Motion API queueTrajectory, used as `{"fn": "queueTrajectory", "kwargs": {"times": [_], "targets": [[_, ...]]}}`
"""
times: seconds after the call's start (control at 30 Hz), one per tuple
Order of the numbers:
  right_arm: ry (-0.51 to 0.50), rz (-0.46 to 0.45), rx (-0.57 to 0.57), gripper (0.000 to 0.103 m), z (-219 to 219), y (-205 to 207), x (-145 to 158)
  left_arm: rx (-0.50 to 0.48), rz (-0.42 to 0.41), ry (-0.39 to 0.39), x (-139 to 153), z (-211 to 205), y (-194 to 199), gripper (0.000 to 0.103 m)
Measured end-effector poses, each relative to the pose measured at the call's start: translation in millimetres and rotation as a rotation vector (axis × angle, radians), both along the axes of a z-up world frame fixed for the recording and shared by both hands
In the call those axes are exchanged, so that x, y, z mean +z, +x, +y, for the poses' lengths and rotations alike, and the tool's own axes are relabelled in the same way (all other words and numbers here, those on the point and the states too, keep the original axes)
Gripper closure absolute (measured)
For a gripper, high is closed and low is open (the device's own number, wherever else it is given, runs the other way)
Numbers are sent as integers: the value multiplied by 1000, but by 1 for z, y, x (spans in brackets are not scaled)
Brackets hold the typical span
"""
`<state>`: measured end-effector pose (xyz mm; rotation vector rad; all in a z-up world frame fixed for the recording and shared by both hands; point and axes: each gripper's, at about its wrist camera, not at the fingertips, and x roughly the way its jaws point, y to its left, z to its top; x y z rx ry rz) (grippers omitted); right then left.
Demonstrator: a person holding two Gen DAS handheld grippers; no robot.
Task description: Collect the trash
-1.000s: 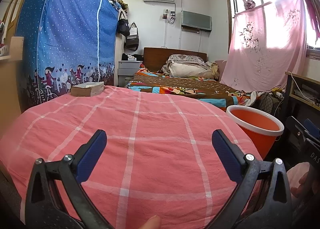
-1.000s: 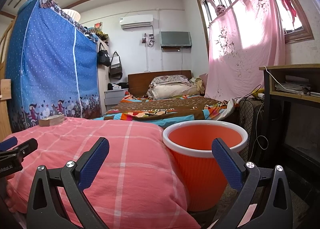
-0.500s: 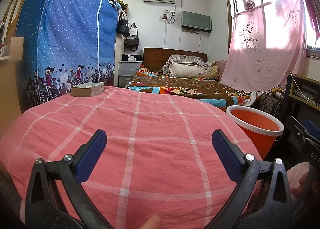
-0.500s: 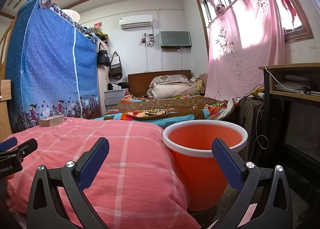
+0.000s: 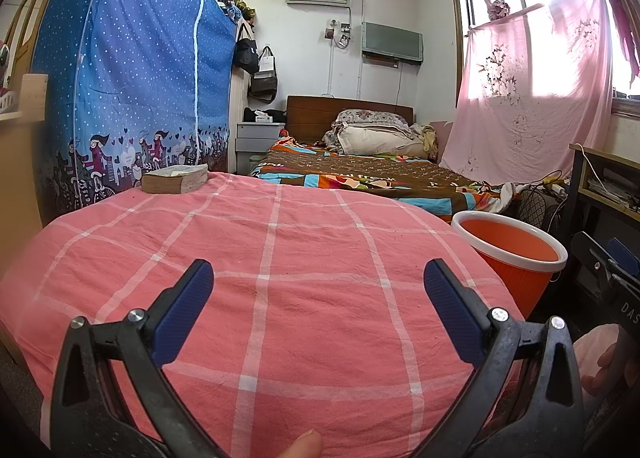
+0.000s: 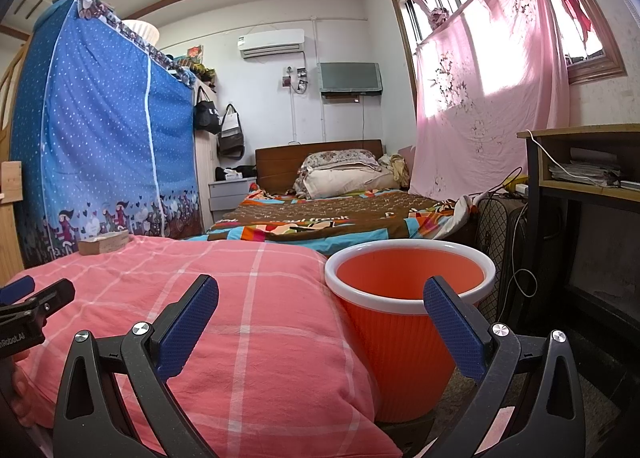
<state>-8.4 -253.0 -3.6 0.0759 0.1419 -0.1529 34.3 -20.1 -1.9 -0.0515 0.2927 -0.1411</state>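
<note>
The left gripper (image 5: 318, 290) is held above the pink checked quilt (image 5: 280, 258), fingers spread wide with nothing between them. The right gripper (image 6: 320, 306) is likewise spread wide and empty; its left finger is over the quilt edge and its right finger is in front of the orange bin (image 6: 404, 298).

Landmark: the orange bin, white-rimmed, standing upright on the floor.
- The quilt lies just left of the bin, its edge touching or nearly touching the bin wall; which of the two cannot be told.
- A thick book (image 5: 175, 178) lies flat on the far left corner of the quilt, well apart from the bin.
- The blue dotted wardrobe (image 5: 132, 78) stands behind the book, further left of the bin.
- The bed with the brown patterned cover (image 6: 320, 218) lies beyond the bin, pillows (image 6: 344, 174) at its headboard.
- The pink curtain (image 6: 488, 98) hangs behind the bin, to the right.
- The wooden bench (image 6: 584, 162) stands right of the bin.

No trash item can be made out on the quilt. The visible inner wall of the bin is bare; its bottom is out of sight.
</note>
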Motion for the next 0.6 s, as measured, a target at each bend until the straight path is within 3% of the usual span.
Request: {"fn": "queueTrajectory", "kwargs": {"times": [0.6], "targets": [[1,1,1,0,1,-1,0,2,-9,-8,2,-1,-3,0]]}}
